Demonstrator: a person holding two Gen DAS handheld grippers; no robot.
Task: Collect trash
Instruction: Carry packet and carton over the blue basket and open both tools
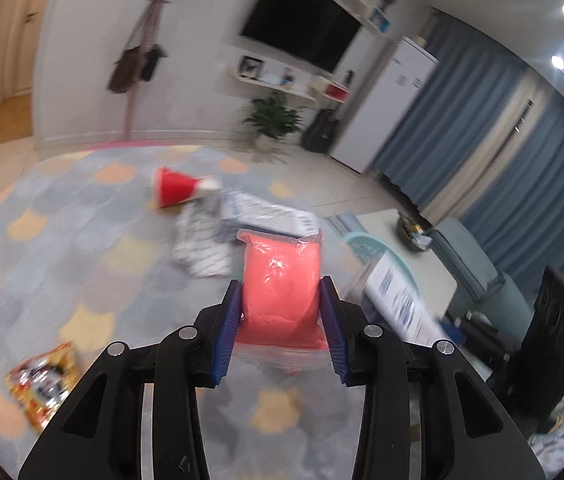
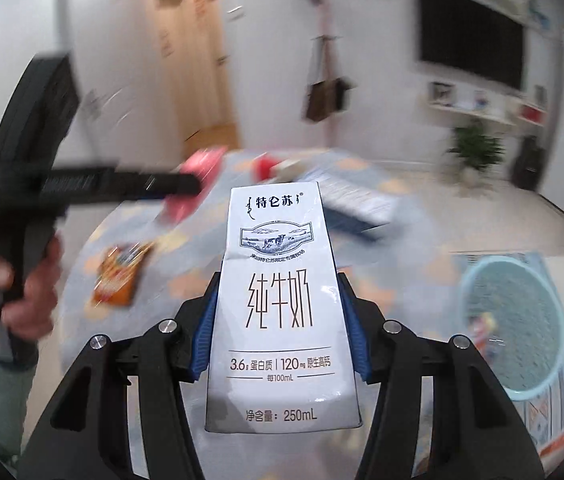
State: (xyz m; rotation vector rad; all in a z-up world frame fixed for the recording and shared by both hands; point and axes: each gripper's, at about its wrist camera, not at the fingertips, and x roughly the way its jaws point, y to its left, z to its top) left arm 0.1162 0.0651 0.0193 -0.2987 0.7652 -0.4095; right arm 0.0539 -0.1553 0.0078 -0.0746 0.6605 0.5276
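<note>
The right gripper squeezes a white milk box that reads "250mL" and "3.6g", up above the rug. The left gripper squeezes a pink bag, with the blue basket low on the right.

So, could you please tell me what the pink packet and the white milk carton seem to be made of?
Pink packet: probably thin glossy plastic film; it wrinkles, glints, and has a clear sealed edge. Milk carton: likely coated paperboard with a smooth printed finish; it shows flat faces and folded edges.
</note>
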